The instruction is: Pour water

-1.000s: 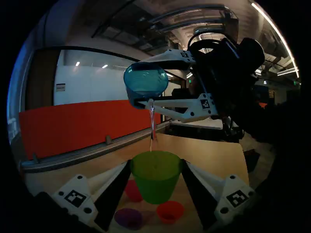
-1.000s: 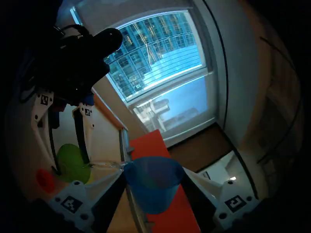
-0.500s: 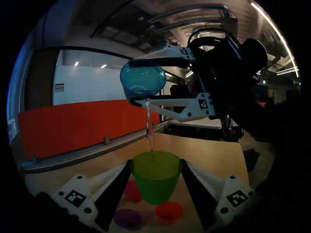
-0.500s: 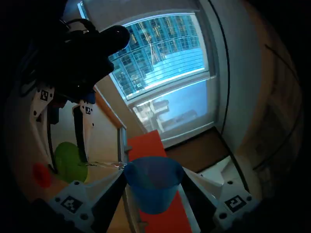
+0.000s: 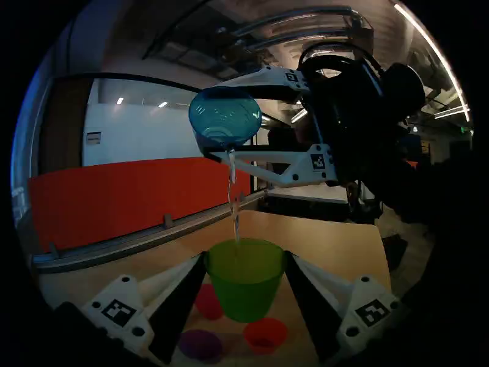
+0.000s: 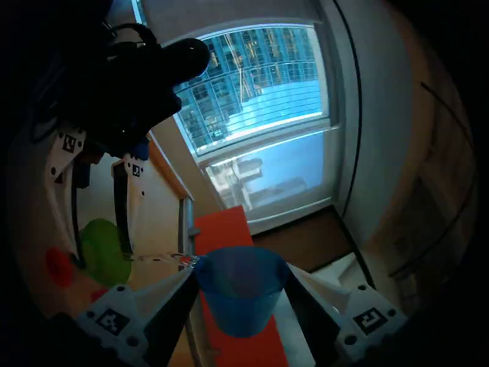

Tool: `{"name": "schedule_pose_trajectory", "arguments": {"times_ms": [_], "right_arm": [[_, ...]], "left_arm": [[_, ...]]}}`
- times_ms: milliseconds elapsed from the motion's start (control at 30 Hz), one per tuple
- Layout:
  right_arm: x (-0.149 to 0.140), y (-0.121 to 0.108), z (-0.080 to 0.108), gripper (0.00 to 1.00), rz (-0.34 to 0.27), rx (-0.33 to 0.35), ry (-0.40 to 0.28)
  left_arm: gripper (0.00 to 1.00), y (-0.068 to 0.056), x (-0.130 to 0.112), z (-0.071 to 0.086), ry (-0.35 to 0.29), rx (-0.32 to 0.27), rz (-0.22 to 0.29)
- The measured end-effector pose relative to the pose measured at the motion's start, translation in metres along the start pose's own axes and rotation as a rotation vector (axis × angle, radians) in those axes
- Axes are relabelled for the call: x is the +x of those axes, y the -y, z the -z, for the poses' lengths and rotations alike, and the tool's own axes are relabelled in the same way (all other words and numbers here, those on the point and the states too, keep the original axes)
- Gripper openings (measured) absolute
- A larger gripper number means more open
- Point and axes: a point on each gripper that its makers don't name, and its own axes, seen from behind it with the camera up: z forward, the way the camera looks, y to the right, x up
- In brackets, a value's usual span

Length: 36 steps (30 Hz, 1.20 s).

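Water point(image 5: 233, 196) streams from the tilted blue cup point(image 5: 225, 119), clamped between the right gripper's point(image 6: 241, 272) jaws, down into the green cup point(image 5: 245, 284) directly below them. The left gripper's point(image 5: 244, 260) jaws grip that green cup over the tabletop point(image 5: 330, 235).

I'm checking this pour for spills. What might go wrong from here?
1. The water stream falls a long way from the tilted blue cup and seems to land near the far rim of the green cup; a small wobble could send it onto the table.
2. The green cup is held in the air by the left hand-held gripper; as it gets heavier it might slip or tilt.
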Motion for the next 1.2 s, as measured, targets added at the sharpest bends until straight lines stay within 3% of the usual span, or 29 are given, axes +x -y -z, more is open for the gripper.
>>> {"name": "schedule_pose_trajectory", "arguments": {"times_ms": [1200], "right_arm": [[0.000,-0.017,-0.001,0.91,0.145,-0.039,0.014]], "left_arm": [[0.89,-0.003,0.007,-0.002,-0.012,-0.012,-0.004]]}}
